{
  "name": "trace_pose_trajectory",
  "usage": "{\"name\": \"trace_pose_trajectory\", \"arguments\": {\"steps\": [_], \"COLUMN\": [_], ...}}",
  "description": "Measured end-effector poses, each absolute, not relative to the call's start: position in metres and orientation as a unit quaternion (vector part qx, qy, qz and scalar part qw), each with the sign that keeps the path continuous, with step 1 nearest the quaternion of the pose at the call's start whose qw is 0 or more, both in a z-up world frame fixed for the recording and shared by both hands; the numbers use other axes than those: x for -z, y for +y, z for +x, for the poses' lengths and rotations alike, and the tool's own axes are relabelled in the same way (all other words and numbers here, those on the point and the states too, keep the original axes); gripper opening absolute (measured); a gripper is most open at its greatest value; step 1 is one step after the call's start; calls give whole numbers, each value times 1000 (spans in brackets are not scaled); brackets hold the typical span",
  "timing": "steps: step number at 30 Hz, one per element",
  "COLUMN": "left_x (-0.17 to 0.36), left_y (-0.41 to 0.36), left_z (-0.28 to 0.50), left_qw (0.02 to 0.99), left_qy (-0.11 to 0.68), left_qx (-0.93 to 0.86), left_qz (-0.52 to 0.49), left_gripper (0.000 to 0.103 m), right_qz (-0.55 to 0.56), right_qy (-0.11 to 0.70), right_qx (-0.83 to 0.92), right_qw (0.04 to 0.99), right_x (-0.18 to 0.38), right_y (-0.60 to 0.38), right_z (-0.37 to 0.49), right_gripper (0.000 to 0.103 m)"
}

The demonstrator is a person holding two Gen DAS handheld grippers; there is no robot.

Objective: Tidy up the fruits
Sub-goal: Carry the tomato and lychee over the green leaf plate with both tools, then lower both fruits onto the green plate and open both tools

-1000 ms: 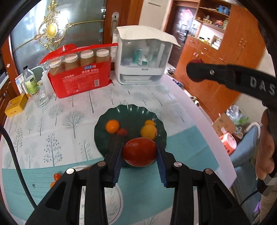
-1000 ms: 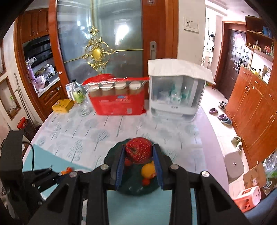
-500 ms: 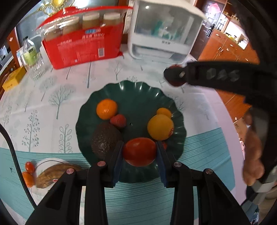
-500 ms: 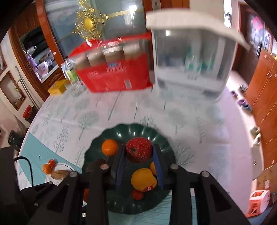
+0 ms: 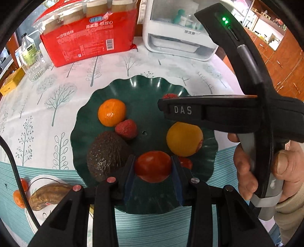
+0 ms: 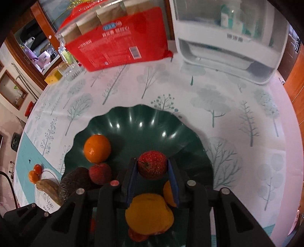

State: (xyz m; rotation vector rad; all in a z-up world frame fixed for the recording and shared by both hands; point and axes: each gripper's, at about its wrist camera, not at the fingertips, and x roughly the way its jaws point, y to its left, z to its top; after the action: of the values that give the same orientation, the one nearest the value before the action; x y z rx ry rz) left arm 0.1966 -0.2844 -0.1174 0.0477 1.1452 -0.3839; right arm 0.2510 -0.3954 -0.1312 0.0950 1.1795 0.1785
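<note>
Both tools lowered over green plate (image 5: 144, 89): left tool (image 5: 153, 167) clamps tomato (image 5: 153, 166) at plate's near rim; right tool (image 6: 152, 167) clamps strawberry (image 6: 152, 164) mid-plate, strawberry mostly hidden in left view.

a home dining room: tree-print tablecloth (image 6: 228, 106), wooden cabinets (image 5: 281, 62), a glass door (image 6: 55, 11) onto a kitchen.

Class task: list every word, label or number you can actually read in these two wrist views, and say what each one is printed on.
"DAS": white letters on the black arm of the right tongs.
"New": script on the white plate; the rest is hidden.
Red package: Chinese lettering, blue logo and barcode, too small to read.
White cabinet: grey characters, blurred.
Yellow box: print too small.
</note>
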Motion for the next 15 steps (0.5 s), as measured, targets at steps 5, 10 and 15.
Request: {"name": "trace_pose_trajectory", "arguments": {"steps": [5, 10, 15], "left_x": [119, 112, 104], "left_y": [-284, -282, -274], "left_z": [198, 197, 195], "left_qw": [823, 830, 840], "left_qy": [537, 526, 516], "left_qx": [184, 181, 166], "left_qz": [24, 25, 27], "left_gripper": [38, 56, 63], "right_qz": [52, 37, 41], "right_qy": [567, 561, 557], "right_qx": [-90, -93, -94], "right_qw": [817, 822, 824], "right_x": [142, 139, 135], "right_y": [-396, -392, -393], "right_z": [253, 249, 246], "right_gripper": [32, 34, 34]}}
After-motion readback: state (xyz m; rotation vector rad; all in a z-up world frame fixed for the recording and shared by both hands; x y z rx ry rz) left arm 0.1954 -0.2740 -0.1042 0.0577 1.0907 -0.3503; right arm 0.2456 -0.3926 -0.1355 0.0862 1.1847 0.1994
